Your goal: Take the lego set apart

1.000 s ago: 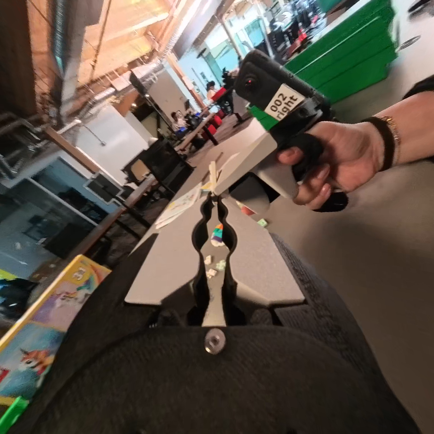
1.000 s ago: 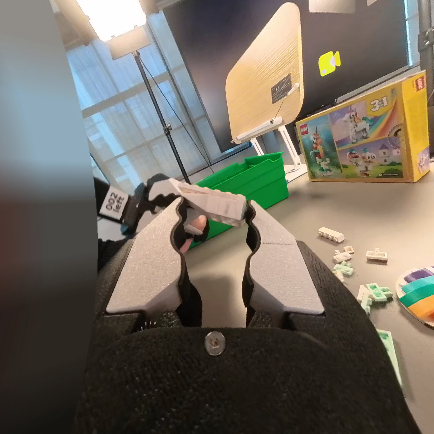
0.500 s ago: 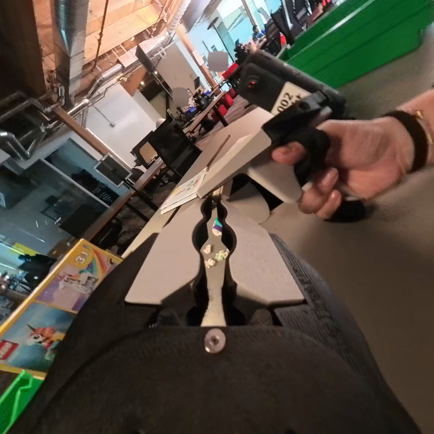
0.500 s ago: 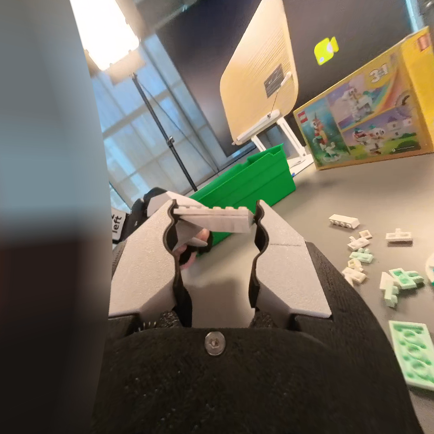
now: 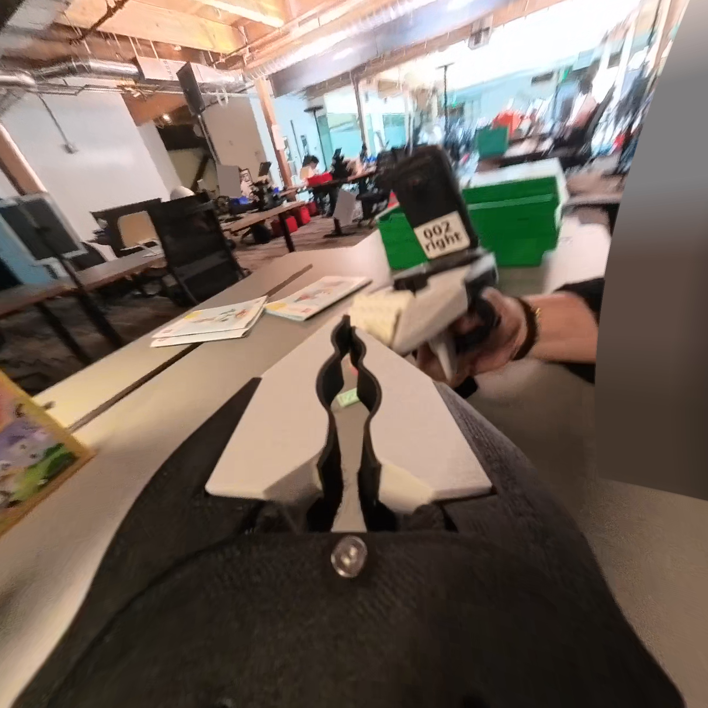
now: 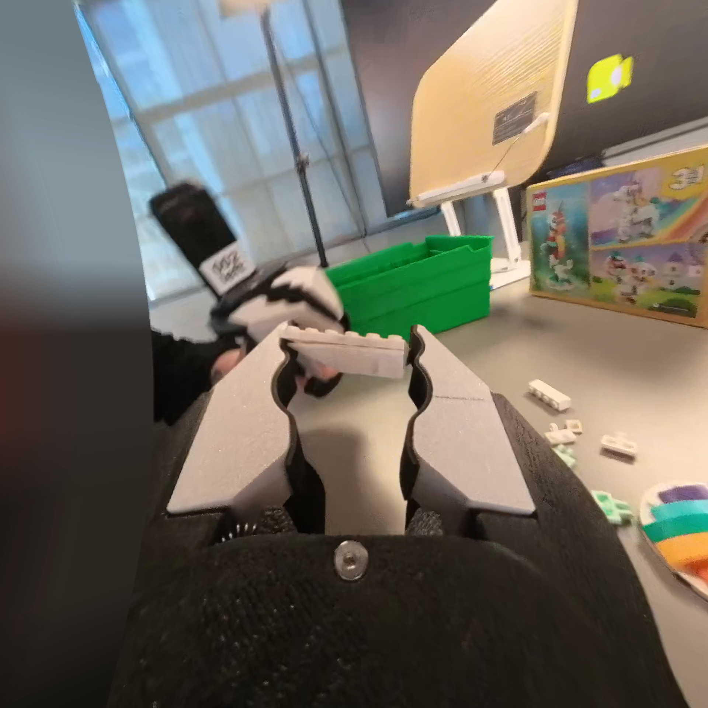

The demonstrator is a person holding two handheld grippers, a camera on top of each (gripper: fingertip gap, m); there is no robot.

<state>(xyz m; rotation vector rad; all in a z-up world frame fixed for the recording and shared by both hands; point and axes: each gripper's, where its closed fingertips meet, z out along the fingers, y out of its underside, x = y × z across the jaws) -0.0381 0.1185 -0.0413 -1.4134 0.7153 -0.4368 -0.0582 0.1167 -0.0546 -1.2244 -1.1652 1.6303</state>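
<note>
My right gripper [image 6: 346, 339] is shut on a white lego brick assembly [image 6: 344, 356] and holds it level above the grey table [image 6: 498, 364]. My left gripper [image 5: 346, 329] has its jaws closed and nothing shows between its tips. In the right wrist view the left gripper [image 6: 329, 304] hovers just behind and left of the white assembly. In the left wrist view the right gripper [image 5: 394, 318] holds the white assembly [image 5: 373, 312] just right of my left fingertips. Both views are blurred.
Loose pieces lie on the table at right: a white brick [image 6: 549, 394], small white bits [image 6: 618, 446], mint pieces [image 6: 611, 505] and a rainbow disc [image 6: 678, 525]. A green bin [image 6: 413, 291], the lego box [image 6: 620, 245] and a tilted board stand [image 6: 486, 95] stand behind. Booklets [image 5: 214, 322] lie farther off. Only a small space, under 4 cm, lies between the two pairs of fingers. About 15 cm separates my right fingertips from the rainbow disc [image 6: 678, 525].
Both views have swung level. The left gripper has drawn off the white assembly to its left and rear. The right gripper still holds the assembly.
</note>
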